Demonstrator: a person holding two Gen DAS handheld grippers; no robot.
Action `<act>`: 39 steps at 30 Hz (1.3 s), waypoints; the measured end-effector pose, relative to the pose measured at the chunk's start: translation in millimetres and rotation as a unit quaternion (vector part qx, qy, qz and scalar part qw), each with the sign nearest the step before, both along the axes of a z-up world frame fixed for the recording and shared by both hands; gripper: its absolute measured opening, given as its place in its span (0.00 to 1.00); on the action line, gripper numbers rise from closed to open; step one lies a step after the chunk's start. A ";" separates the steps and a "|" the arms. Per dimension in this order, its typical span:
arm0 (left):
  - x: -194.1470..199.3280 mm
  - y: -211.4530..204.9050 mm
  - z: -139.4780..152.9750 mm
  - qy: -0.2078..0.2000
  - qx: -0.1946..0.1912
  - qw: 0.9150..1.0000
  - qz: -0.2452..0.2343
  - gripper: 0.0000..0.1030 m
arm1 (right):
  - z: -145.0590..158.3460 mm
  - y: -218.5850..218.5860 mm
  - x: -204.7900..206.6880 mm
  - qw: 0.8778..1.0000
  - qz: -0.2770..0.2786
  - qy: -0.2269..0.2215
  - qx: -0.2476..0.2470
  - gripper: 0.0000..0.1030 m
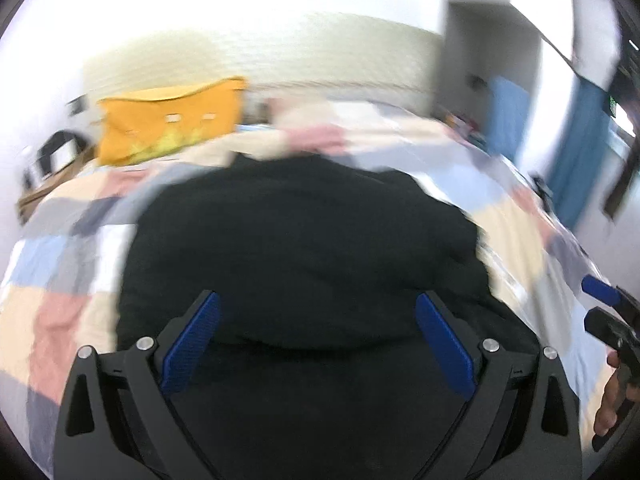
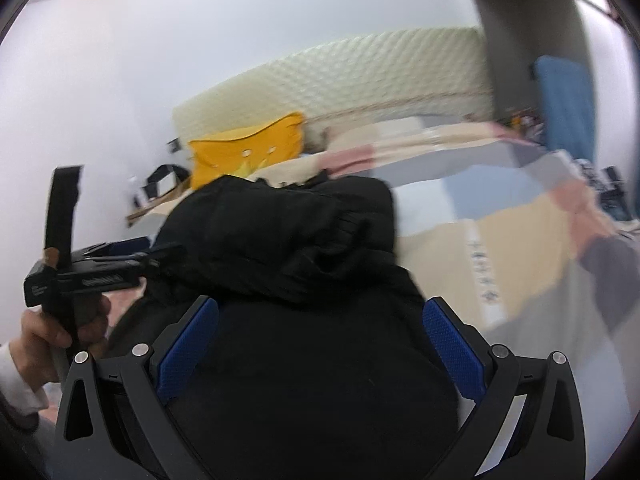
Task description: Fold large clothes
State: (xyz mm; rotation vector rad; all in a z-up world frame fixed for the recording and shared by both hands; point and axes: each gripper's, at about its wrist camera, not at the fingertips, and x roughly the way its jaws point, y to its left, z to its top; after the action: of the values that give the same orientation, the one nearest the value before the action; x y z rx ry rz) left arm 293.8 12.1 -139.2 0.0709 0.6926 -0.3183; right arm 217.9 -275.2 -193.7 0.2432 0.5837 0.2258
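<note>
Broadly, the bed (image 1: 60, 280) fills both views, its patchwork cover in pale blue, cream, pink and grey, with a quilted headboard (image 2: 360, 76) at the far end and an orange pillow (image 1: 168, 124) propped against it. On the cover lies the garment (image 1: 300, 240), black and bulky, spread toward the near edge in the left view and heaped into a thick roll with a ribbed edge in the right view (a sweater or jacket, though the blur hides which).

Both tools hang just above the near part of the cloth. The left gripper (image 1: 318, 340) has its blue pads spread wide with only black fabric showing between them, nothing pinched. The right gripper (image 2: 320, 340) is likewise wide apart and grips nothing. Each appears at the edge of the other's view, held in a hand (image 2: 52, 332).

As I judge it, the step in hand is taking hold of the near edge for the next fold. To do it well, each tool should come down on a single clear edge or corner, not on the bunched middle, and the two should sit well apart so the cloth hangs taut between them. Thick fabric like this tends to slip or double up, so the pads should bite deep, and the lift should be even on both sides to keep the fold line straight.
</note>
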 end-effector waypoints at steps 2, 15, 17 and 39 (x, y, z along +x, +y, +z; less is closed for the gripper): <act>19.9 26.5 2.7 0.004 -0.007 0.999 0.032 0.95 | -5.8 4.0 37.5 1.000 0.012 0.016 0.007 0.99; 68.5 83.4 -7.9 0.021 -0.046 0.996 0.075 0.95 | -18.9 7.0 160.7 0.996 0.023 0.068 0.052 0.08; 70.5 87.2 -2.5 0.011 -0.053 0.996 0.076 0.95 | 9.5 -1.7 159.1 0.997 0.011 0.032 0.072 0.06; 103.1 78.0 -35.0 0.057 -0.017 0.994 0.095 0.95 | -35.5 -22.6 192.1 0.991 -0.064 0.092 -0.068 0.27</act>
State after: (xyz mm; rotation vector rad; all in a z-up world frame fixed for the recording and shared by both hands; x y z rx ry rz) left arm 396.9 90.1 -174.1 -0.0447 0.8002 -0.1522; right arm 410.0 -297.8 -229.2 0.1700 0.7601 0.0399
